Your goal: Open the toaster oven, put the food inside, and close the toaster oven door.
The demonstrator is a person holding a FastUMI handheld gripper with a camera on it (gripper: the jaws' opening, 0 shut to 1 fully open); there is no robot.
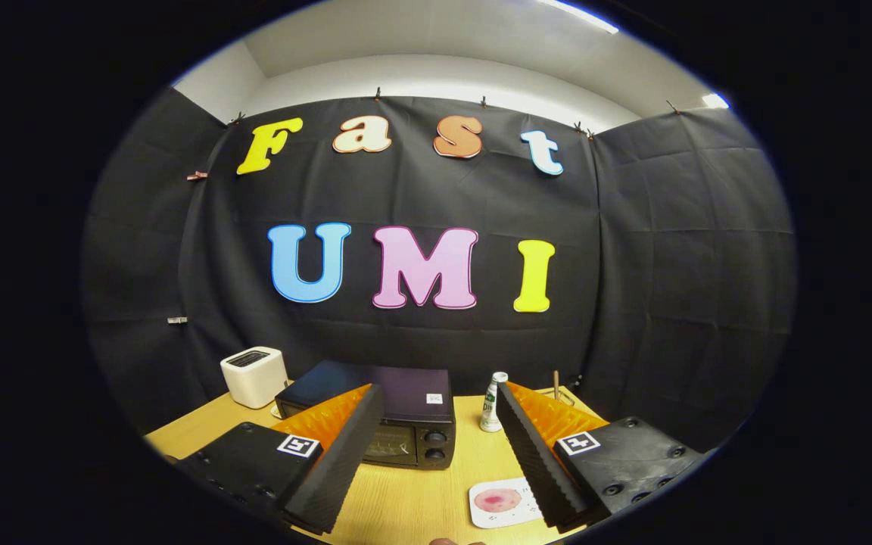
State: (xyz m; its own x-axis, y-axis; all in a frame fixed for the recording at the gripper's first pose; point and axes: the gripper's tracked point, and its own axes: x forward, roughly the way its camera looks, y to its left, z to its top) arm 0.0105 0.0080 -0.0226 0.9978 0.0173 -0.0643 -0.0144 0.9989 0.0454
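Observation:
A black toaster oven point(398, 412) stands on the wooden table point(421, 499), door shut, two knobs on its right side. Its left part is hidden behind my left finger. A pink piece of food point(497, 499) lies on a small white square plate point(481, 515) near the table's front, just inside my right finger. My gripper point(439, 401) is open and held above the table, nothing between its fingers. The oven lies ahead, slightly left of the gap.
A white pop-up toaster point(254, 376) stands at the back left of the table. A small white bottle point(493, 402) stands right of the oven. A thin wooden stick point(555, 384) rises behind my right finger. Black cloth walls close the booth.

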